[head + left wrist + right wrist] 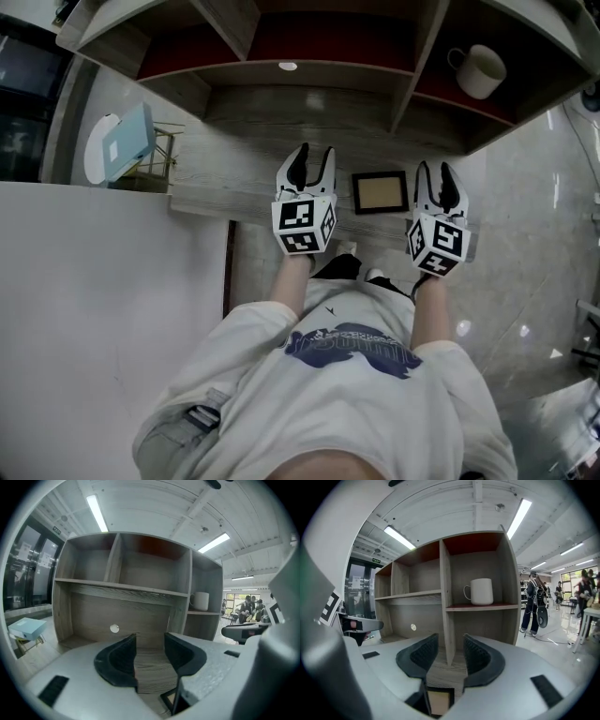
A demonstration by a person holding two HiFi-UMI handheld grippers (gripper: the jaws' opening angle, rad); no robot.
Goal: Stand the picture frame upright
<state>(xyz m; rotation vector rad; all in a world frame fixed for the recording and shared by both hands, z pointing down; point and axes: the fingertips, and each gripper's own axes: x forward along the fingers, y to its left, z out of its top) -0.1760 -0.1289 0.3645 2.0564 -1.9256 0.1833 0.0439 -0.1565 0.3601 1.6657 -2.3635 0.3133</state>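
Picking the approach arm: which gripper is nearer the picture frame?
Right. The right gripper sits just beside the picture frame; the left gripper is further off its left side.

- The picture frame (169, 700) showed only one dark corner in the left gripper view. The rest lay behind the body of the left gripper (150, 641).
- In the right gripper view, the frame's sides were covered by the right gripper (451, 641), and its lower part ran off the bottom edge.
- The people (534, 603) in the background were too small and blurred to make out.
- The shelf unit (309, 103) was cut off by the head view's top edge.
- Only the tips of the shoes (347, 250) showed. The person's torso hid the legs.
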